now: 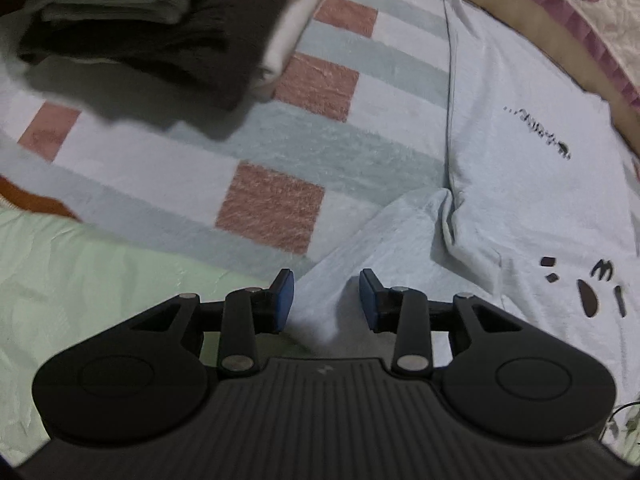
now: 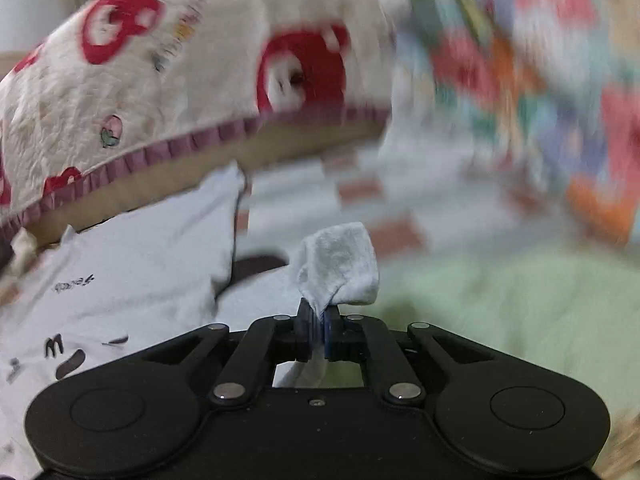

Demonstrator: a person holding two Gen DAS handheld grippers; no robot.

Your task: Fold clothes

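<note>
Right gripper (image 2: 318,330): jaws clamped on a bunched tuft of pale blue fabric, which puffs out just past the fingertips.

Left gripper (image 1: 326,300): jaws apart, nothing pinched; a sleeve (image 1: 372,248) of the same garment lies under and between them, untouched as far as shows.

Pale blue T-shirt (image 1: 520,152): spread flat on the striped blanket (image 1: 320,140), dark print facing up, one edge against the quilted pillow (image 2: 140,80). Judged light, limp and non-slippery; it will sag and crease wherever unsupported. Best taken at hem corners, sleeve ends or shoulder seams, with both grippers, to keep fold lines straight.

Green sheet (image 1: 80,280): beside the blanket, near.

Folded stack (image 1: 140,20): dark and light garments, well apart from the shirt, far corner.
</note>
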